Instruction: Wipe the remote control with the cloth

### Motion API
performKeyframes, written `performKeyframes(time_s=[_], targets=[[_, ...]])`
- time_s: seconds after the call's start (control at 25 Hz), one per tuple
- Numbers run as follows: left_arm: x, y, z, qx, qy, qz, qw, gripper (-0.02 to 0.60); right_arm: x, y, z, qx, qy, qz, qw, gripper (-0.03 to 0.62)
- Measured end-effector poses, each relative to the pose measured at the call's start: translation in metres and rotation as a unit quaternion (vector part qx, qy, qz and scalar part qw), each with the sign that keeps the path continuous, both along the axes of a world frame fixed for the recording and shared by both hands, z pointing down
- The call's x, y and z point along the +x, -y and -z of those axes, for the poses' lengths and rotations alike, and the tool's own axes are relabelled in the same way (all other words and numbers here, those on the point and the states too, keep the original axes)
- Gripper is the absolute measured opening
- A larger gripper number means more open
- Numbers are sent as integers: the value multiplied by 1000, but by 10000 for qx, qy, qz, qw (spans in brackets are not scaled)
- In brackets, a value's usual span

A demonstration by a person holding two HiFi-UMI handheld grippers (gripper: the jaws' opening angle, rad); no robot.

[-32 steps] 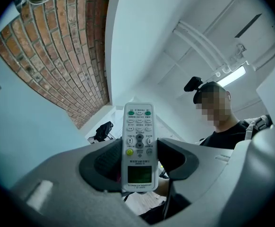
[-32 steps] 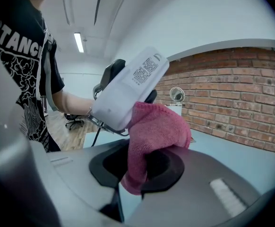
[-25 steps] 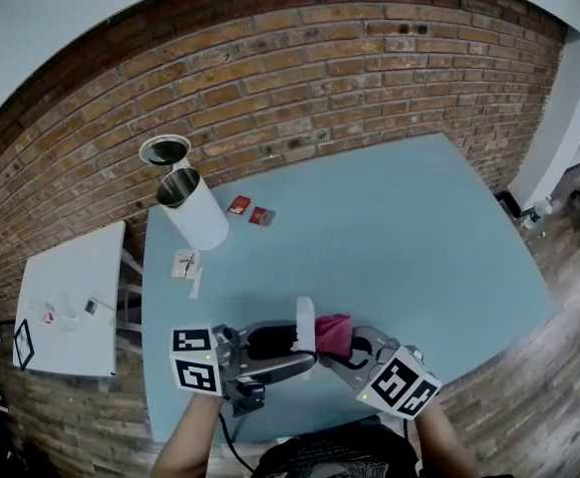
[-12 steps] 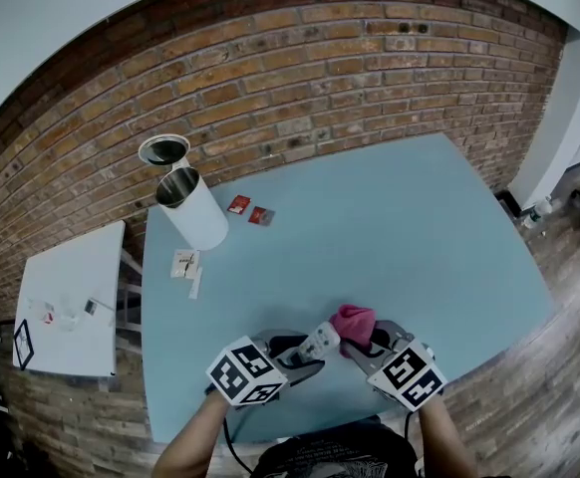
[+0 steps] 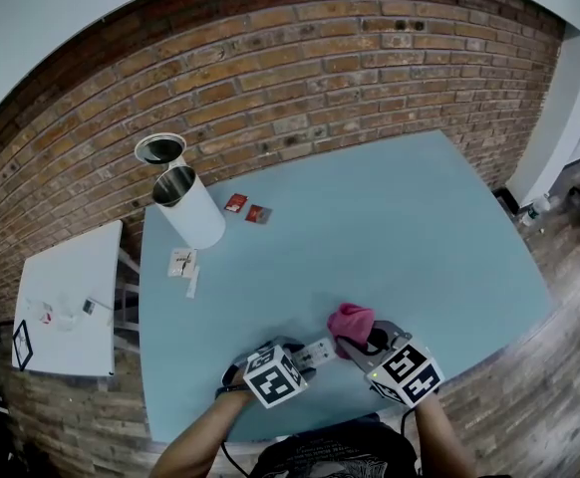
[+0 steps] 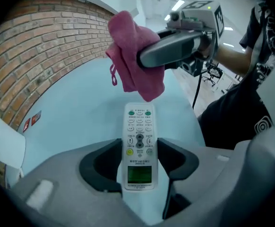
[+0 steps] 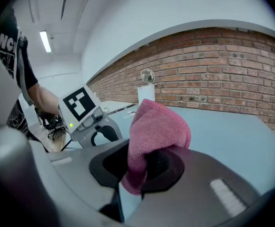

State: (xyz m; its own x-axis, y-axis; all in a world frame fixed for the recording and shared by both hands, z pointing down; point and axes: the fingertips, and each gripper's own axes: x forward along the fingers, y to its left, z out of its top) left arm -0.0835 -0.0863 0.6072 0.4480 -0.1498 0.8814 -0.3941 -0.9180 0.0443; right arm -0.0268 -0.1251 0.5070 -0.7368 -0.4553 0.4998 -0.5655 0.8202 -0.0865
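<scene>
Table [image 5: 420, 237]: pale blue, spreading out beneath and far beyond the remote control [image 5: 318, 351], which is being held by the near edge.
Left gripper [image 6: 138, 151]: pointing steeply down, its jaws standing fairly wide and pressing on both long sides of the remote control, clamping it near the end with the small screen.
Remote control: white, facing buttons up and jutting out past the jaws; it is hanging low over the table, and I cannot tell whether it is touching the top.
Right gripper [image 7: 140, 167]: hovering just right of the remote control, its jaws pinching the cloth [image 7: 156, 126] between them.
Cloth: pink, bunching up out of the jaws just right of the remote control's far end, appearing slightly apart from it.
Paper slips [image 5: 183, 263]: lying beyond the remote control, to the left.
Red packets [image 5: 247, 208]: two, lying farther beyond the remote control.
White canister [image 5: 195, 212]: standing well beyond the remote control to the left, showing an open metal mouth.
Brick wall [image 5: 300, 78]: running behind everything, farthest from the remote control.
</scene>
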Motion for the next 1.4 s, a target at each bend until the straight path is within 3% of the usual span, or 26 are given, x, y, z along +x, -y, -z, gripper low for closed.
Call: performKeyframes(time_s=[0.16,0.36,0.8,1.0,1.2,1.4], targets=[[-10,-1,-23,51,689,-328,9971,238,-6,-6,-7,-158,132,45,9998,63],[-14,-4,-35,-58,966,-541,9938,239,-12,-10,-13,-269,168,121,9994,63],[-26,-2,-33,-7,636,-321,9975,264,-28,-16,-22,-520,307,255,9978,63],[-48,-8,-31,-64,673,-215,9975,264,-44,-16,-21,-860,690,277,9935,63],[-70,-15,-37,-177,615,-62,9979,264,-80,-17,-24,-1495,1291,250,9800,63],[-72,-17,-39,-194,592,-80,9980,264,-117,-10,-30,-2115,2000,7,9567,63]])
